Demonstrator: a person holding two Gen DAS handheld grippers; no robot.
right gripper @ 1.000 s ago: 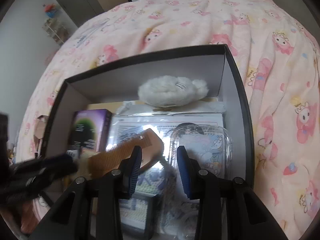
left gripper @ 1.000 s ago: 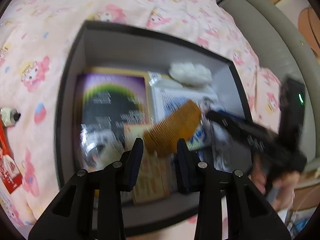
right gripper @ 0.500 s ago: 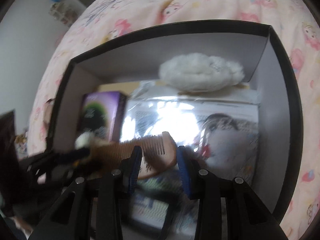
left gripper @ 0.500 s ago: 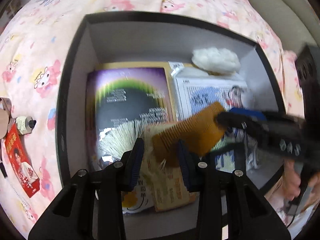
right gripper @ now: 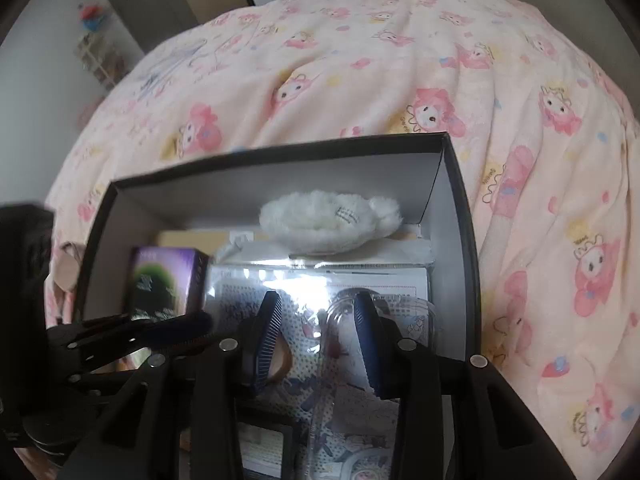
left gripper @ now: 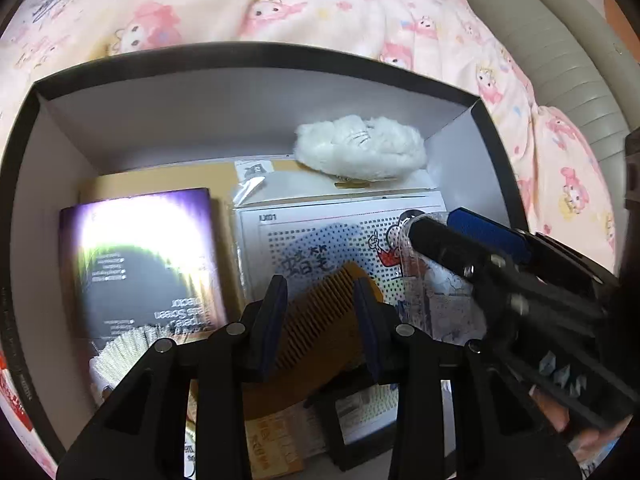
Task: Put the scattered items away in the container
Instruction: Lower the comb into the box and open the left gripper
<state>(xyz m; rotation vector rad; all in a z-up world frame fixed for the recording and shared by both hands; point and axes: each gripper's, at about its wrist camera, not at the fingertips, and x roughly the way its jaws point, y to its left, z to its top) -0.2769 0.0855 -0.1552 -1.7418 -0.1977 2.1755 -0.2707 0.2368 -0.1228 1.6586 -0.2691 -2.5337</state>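
Observation:
A black box with grey inner walls (left gripper: 256, 92) sits on a pink cartoon-print bedspread; it shows in the right wrist view too (right gripper: 280, 184). Inside lie a white fluffy item (left gripper: 360, 152), a purple box (left gripper: 140, 260), a bagged printed sheet (left gripper: 320, 236) and a clear plastic case (right gripper: 384, 320). A brown wooden comb (left gripper: 320, 328) lies in the box between the jaws of my left gripper (left gripper: 320, 320), which stand apart, open. My right gripper (right gripper: 320, 340) is open and empty over the box's right side; it shows in the left wrist view (left gripper: 480, 264).
A white tassel (left gripper: 120, 352) and yellow printed cards (left gripper: 272, 440) lie at the box's near left. A grey padded sofa edge (left gripper: 580, 80) runs along the right. Grey cabinets (right gripper: 160, 0) stand beyond the bed. A roll of tape (right gripper: 66, 264) lies left of the box.
The comb went from my right gripper's reach down into the box, now lying between my left gripper's open jaws. My right gripper drew back to the right, empty.

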